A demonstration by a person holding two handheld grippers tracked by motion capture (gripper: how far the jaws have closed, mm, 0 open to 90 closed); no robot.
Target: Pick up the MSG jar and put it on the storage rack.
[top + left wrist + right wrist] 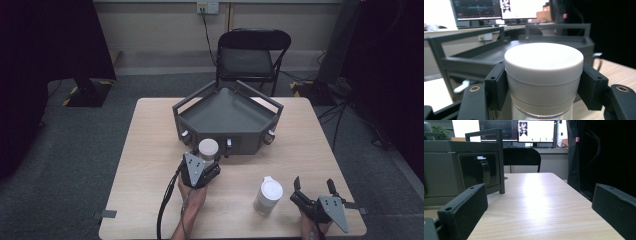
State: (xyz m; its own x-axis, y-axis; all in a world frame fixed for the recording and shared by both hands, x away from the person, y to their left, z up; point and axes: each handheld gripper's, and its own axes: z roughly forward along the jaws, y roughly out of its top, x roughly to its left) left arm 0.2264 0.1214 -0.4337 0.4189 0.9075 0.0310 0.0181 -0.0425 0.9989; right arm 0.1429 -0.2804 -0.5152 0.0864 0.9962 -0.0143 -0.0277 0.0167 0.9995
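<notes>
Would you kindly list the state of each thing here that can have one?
Left gripper: shut on the jar.
Jar: capped with a white lid, held in front of the tray.
Right gripper: open, holding nothing.
White bottle: upright, lid on, untouched.
Grey tray: nothing visible in it.

Bare table [150,165] left and front of the grey tray [227,120]; white bottle [268,196] at front right.

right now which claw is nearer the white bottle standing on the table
Right. The right claw stands open just beside the white bottle, not touching it; the left claw, shut on a capped jar, is farther off.
</notes>
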